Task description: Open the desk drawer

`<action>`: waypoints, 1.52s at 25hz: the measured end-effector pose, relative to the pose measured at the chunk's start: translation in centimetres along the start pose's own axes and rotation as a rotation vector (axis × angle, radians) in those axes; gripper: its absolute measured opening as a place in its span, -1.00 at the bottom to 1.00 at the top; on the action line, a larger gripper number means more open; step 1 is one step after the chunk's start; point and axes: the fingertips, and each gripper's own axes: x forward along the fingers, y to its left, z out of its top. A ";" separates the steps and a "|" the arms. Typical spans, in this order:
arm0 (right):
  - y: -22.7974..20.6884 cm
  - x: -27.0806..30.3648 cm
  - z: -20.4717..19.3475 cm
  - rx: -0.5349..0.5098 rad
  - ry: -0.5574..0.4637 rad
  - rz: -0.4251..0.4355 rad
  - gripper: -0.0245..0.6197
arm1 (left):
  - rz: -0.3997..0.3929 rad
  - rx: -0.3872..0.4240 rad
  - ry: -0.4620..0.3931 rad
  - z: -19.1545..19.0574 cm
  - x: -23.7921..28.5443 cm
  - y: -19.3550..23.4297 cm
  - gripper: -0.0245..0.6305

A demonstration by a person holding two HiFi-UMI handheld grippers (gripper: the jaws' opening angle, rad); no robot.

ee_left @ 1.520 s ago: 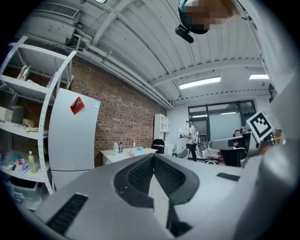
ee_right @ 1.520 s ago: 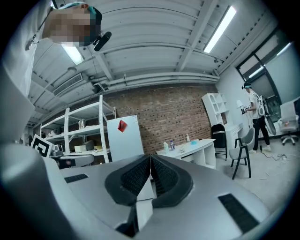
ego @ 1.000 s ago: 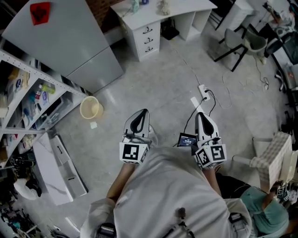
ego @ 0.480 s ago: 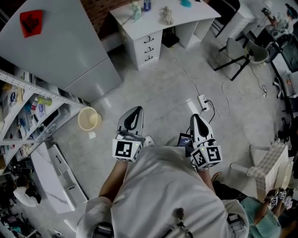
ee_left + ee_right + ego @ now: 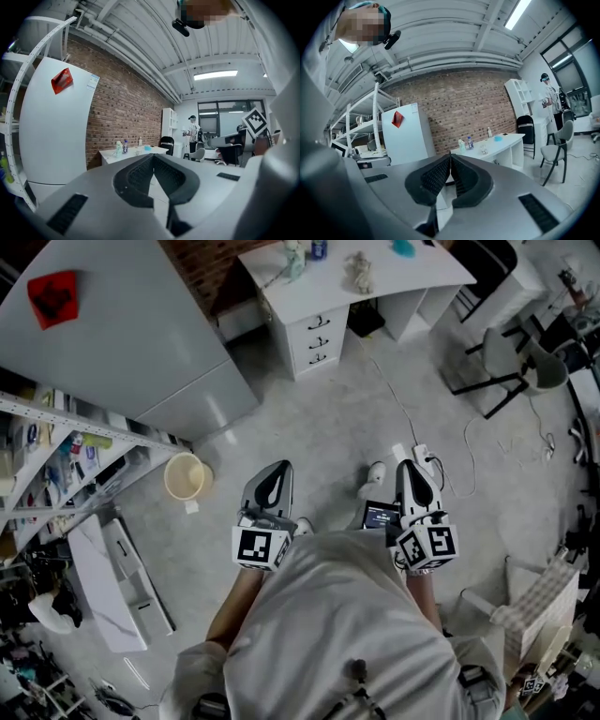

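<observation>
Approach stage is judged; nothing has been reached yet. The drawers (image 5: pixel 311 337) are seen at top ctr of the head view: a stack of three w/ dark handles (image 5: pixel 319 340), set under the left end of a white surface (image 5: pixel 433 268) that carries bottles (image 5: pixel 319 247). All three are shut, fronts flush.

The left gripper (image 5: pixel 281 467) is held at ctr-left of the frame and the right gripper (image 5: pixel 407 467) at ctr-right. Both are just ahead of the person's body (image 5: pixel 347 634) and well apart from the drawers, w/ floor (image 5: pixel 328 427) btwn. Both are pointed roughly level toward the surface, prob. so the target is kept in both gripper views: it is seen just left of the jaw tips in the left gripper view, just right of them in the right one. On both, the jaws are pressed together, pads meeting, nothing btwn. That is fine for carrying, but they would have to be parted before a handle is taken.

A fridge (image 5: pixel 122 343) is stood at upper left, w/ a bucket (image 5: pixel 186 476) on the floor near its corner. A power strip (image 5: pixel 420 454) w/ its cable (image 5: pixel 386 387) is trailed over the floor right of ctr. The cable is judged the trip risk; the straight line to the drawers is passed left of it.
</observation>
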 end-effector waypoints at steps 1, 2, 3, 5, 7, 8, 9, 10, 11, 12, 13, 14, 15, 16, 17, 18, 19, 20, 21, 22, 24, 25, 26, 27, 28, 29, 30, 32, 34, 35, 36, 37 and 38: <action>-1.0 1.2 0.4 -0.017 0.005 0.018 -0.84 | 0.016 0.003 0.000 0.1 1.2 0.0 -0.90; -2.1 2.3 0.8 -0.033 0.012 0.035 -0.84 | 0.033 0.004 -0.001 0.2 2.4 -0.1 -0.90; -3.4 3.3 1.2 -0.045 0.020 0.053 -0.84 | 0.052 0.002 -0.001 0.3 3.7 -0.3 -0.90; -6.2 5.3 2.1 -0.052 0.033 0.089 -0.84 | 0.092 -0.017 -0.003 0.6 6.6 -1.0 -0.90; -9.2 7.1 3.6 -0.055 0.041 0.123 -0.84 | 0.124 -0.042 -0.015 1.3 9.7 -2.2 -0.90; -10.6 8.0 4.4 -0.057 0.043 0.141 -0.84 | 0.135 -0.045 -0.021 1.7 11.3 -2.9 -0.90; -11.9 8.8 5.2 -0.061 0.044 0.159 -0.84 | 0.144 -0.040 -0.025 2.1 12.8 -3.6 -0.90; -13.2 9.5 5.8 -0.064 0.046 0.179 -0.84 | 0.152 -0.033 -0.027 2.5 14.4 -4.2 -0.90; -14.4 10.2 6.3 -0.068 0.048 0.197 -0.84 | 0.164 -0.030 -0.030 2.7 15.8 -4.8 -0.90; -15.7 10.9 6.7 -0.072 0.051 0.214 -0.83 | 0.179 -0.035 -0.033 2.8 17.2 -5.3 -0.90; -16.9 11.5 7.0 -0.077 0.055 0.230 -0.84 | 0.196 -0.047 -0.037 2.9 18.5 -5.8 -0.90; -18.1 12.1 7.3 -0.081 0.060 0.245 -0.84 | 0.214 -0.061 -0.041 3.0 19.6 -6.2 -0.90; -19.2 12.7 7.6 -0.086 0.064 0.260 -0.84 | 0.232 -0.074 -0.046 3.2 20.6 -6.5 -0.90; -20.2 13.3 7.8 -0.093 0.067 0.274 -0.84 | 0.247 -0.080 -0.049 3.4 21.5 -6.9 -0.90; -21.1 13.9 8.1 -0.102 0.068 0.287 -0.83 | 0.259 -0.079 -0.051 3.6 22.4 -7.2 -0.90; -21.9 14.5 8.4 -0.110 0.070 0.298 -0.84 | 0.269 -0.073 -0.052 3.7 23.3 -7.4 -0.90; -22.7 15.0 8.7 -0.118 0.073 0.308 -0.84 | 0.278 -0.066 -0.053 3.9 24.1 -7.6 -0.90; -23.4 15.4 8.8 -0.125 0.078 0.318 -0.84 | 0.286 -0.062 -0.053 4.0 24.8 -7.8 -0.90; -24.1 15.8 8.9 -0.129 0.083 0.328 -0.84 | 0.296 -0.061 -0.053 4.1 25.4 -8.0 -0.90; -24.7 16.2 9.0 -0.131 0.089 0.334 -0.84 | 0.308 -0.061 -0.052 4.1 25.8 -8.0 -0.90; -25.8 17.4 9.1 -0.131 0.098 0.339 -0.84 | 0.333 -0.060 -0.051 4.2 26.7 -7.7 -0.90; -26.2 18.1 9.1 -0.129 0.101 0.341 -0.84 | 0.343 -0.058 -0.050 4.2 27.1 -7.4 -0.90; -26.6 18.8 9.2 -0.126 0.106 0.343 -0.84 | 0.351 -0.053 -0.049 4.3 27.4 -7.2 -0.90; -26.9 19.4 9.1 -0.124 0.114 0.348 -0.84 | 0.357 -0.048 -0.046 4.4 27.7 -7.0 -0.90; -27.1 20.1 9.1 -0.126 0.122 0.353 -0.84 | 0.364 -0.042 -0.041 4.5 27.9 -6.7 -0.90; -27.2 20.9 9.1 -0.133 0.129 0.359 -0.84 | 0.371 -0.032 -0.035 4.6 28.0 -6.3 -0.90; -27.1 21.8 9.1 -0.144 0.135 0.364 -0.84 | 0.378 -0.021 -0.029 4.6 28.2 -5.7 -0.90; -26.6 23.6 9.3 -0.165 0.138 0.370 -0.84 | 0.386 -0.011 -0.016 4.2 28.3 -4.3 -0.90; -26.0 25.1 9.5 -0.176 0.140 0.374 -0.84 | 0.393 -0.028 -0.001 3.4 28.5 -2.6 -0.90; -25.7 25.9 9.5 -0.180 0.144 0.376 -0.84 | 0.396 -0.044 0.008 2.8 28.8 -1.7 -0.90; -25.4 26.8 9.4 -0.186 0.150 0.375 -0.84 | 0.398 -0.061 0.017 2.2 29.2 -0.7 -0.90; -25.2 27.9 9.3 -0.194 0.158 0.370 -0.84 | 0.397 -0.077 0.026 1.6 29.9 0.4 -0.90; -25.1 28.9 9.2 -0.203 0.165 0.362 -0.84 | 0.389 -0.091 0.035 1.2 30.8 1.4 -0.90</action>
